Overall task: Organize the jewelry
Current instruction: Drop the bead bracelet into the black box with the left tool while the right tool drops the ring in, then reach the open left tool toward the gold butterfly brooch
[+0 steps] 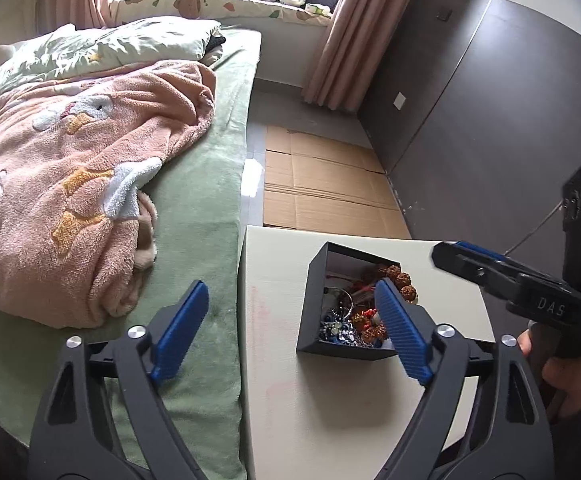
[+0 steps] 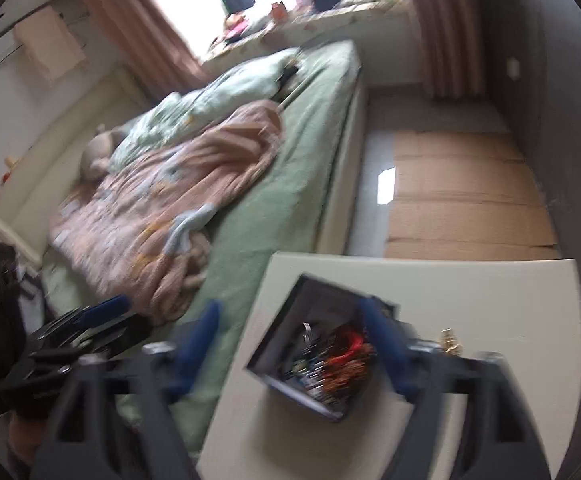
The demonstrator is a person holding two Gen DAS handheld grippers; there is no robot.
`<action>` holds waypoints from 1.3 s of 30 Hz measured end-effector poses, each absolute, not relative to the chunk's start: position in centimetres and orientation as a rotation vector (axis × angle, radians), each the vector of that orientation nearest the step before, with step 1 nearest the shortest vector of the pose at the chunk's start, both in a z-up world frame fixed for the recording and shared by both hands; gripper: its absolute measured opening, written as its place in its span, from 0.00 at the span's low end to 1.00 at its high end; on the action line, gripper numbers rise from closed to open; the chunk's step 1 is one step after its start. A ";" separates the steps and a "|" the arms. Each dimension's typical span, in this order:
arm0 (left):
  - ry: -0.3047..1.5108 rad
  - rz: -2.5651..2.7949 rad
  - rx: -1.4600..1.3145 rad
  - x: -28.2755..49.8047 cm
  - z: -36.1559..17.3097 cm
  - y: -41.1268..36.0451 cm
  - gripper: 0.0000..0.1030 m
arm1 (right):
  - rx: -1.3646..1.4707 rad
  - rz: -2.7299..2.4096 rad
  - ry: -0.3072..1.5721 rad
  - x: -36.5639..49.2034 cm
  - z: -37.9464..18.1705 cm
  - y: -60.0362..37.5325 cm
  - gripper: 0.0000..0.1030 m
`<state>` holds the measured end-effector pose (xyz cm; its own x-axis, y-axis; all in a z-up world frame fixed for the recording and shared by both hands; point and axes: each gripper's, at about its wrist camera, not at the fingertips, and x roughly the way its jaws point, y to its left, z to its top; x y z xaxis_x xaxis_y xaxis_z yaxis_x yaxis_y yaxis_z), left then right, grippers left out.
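We have both tongs spread wide and empty: the left tongs hover over the black box of tangled jewelry on the white bench, and the right tongs hang above the same box. Our worry is the tangle: pinching one bead string could drag others out or tip the light box toward the bench edge beside the bed. A small gold piece lies loose on the bench, easily knocked off.

Open black box on white table, heaped with tangled colourful beaded jewelry
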<state>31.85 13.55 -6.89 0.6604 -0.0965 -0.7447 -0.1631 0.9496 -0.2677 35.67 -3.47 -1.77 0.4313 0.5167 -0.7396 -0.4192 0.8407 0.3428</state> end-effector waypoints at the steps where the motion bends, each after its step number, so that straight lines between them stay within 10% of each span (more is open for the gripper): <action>1: 0.852 0.036 -0.325 31.8 -6.8 13.4 0.83 | 0.115 0.581 0.965 35.6 -1.8 -3.8 0.73; 30: 0.968 -0.243 -0.155 37.3 -7.6 -3.0 0.83 | 0.342 0.332 0.990 32.4 -5.6 -23.7 0.73; 39: 1.131 -0.254 -0.075 41.3 -11.5 -6.8 0.58 | 0.414 0.290 0.999 31.1 -7.7 -27.0 0.79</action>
